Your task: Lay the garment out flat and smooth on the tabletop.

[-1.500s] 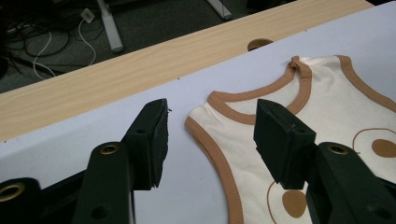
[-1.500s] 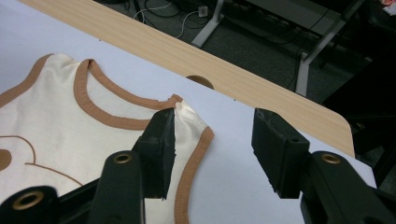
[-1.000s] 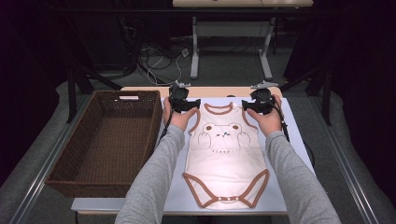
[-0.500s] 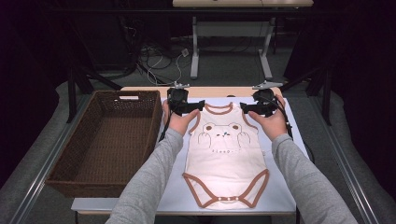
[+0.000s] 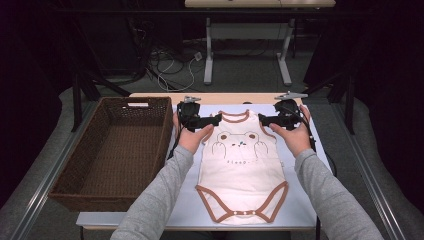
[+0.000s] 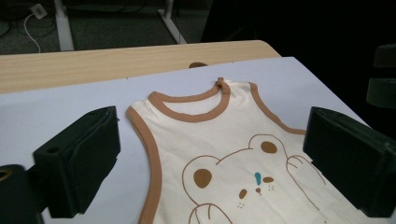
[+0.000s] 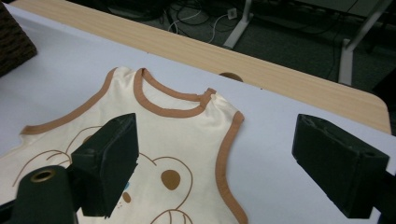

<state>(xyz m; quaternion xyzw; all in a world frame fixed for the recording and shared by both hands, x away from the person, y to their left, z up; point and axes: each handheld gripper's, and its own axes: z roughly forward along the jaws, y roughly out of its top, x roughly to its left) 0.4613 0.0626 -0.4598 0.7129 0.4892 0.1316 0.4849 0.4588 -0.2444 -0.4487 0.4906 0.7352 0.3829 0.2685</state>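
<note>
A cream baby bodysuit (image 5: 242,165) with brown trim and a bear print lies flat on the white sheet, neck toward the far edge. My left gripper (image 5: 216,120) hovers at its left shoulder strap, jaws wide apart and just opened further. In the left gripper view the gripper (image 6: 208,149) spans the neckline (image 6: 187,112) without touching cloth. My right gripper (image 5: 262,120) is at the other shoulder, also open and just widened. In the right gripper view the gripper (image 7: 219,154) brackets the brown-edged armhole (image 7: 224,154) of the bodysuit (image 7: 177,116).
An empty brown wicker basket (image 5: 112,165) stands at the left, against the sheet. The white sheet (image 5: 310,200) covers the table, with a strip of wooden tabletop (image 5: 235,97) at the far edge. Beyond are floor cables and desk legs. The basket's corner (image 7: 14,42) shows in the right gripper view.
Both hands have shifted slightly toward the near side of the table. The bodysuit lies as before.
</note>
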